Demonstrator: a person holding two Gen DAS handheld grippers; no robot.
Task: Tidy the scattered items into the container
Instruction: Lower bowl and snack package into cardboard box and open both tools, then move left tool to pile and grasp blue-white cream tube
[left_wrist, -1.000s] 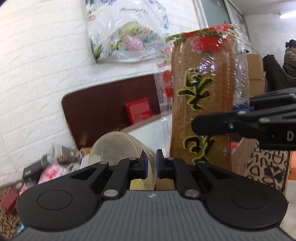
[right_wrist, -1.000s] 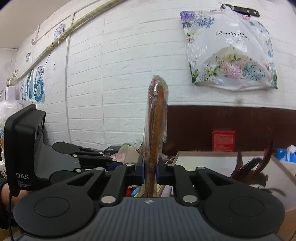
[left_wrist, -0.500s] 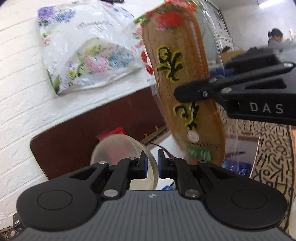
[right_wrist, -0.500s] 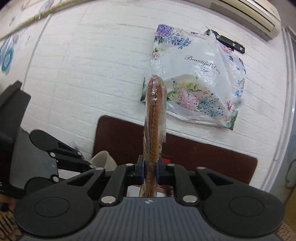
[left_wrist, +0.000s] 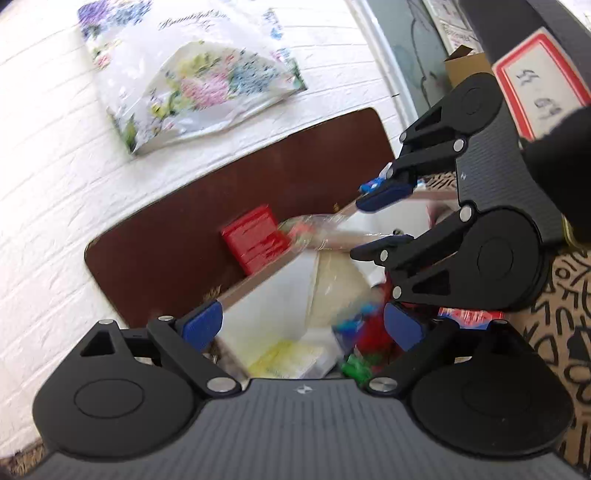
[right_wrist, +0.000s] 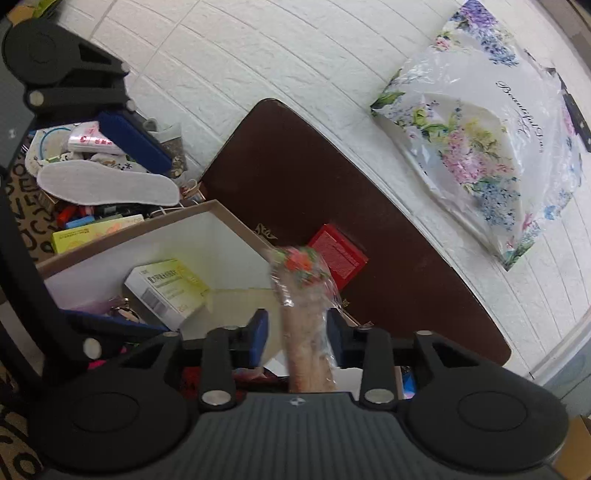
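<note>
A white-lined cardboard box (right_wrist: 207, 218) is the container; in the left wrist view its wall (left_wrist: 273, 295) faces me. My left gripper (left_wrist: 303, 325) is open above it, and the clear plastic cup (left_wrist: 340, 291) lies blurred inside the box. My right gripper (right_wrist: 297, 334) is open, with the wrapped brown insole pack (right_wrist: 306, 332) loose between its jaws, over the box. The right gripper also shows in the left wrist view (left_wrist: 380, 218), jaws apart. A yellow-white medicine box (right_wrist: 166, 291) lies inside the container.
A red box (right_wrist: 340, 256) stands behind the container against the dark headboard (right_wrist: 295, 177). Scattered items, a white insole (right_wrist: 107, 184) among them, lie at the left. A floral plastic bag (right_wrist: 480, 129) hangs on the white brick wall.
Both grippers tilted down over the box and opened. The left one let go of the cup, which dropped into the box. The right one's jaws opened off the insole pack.
</note>
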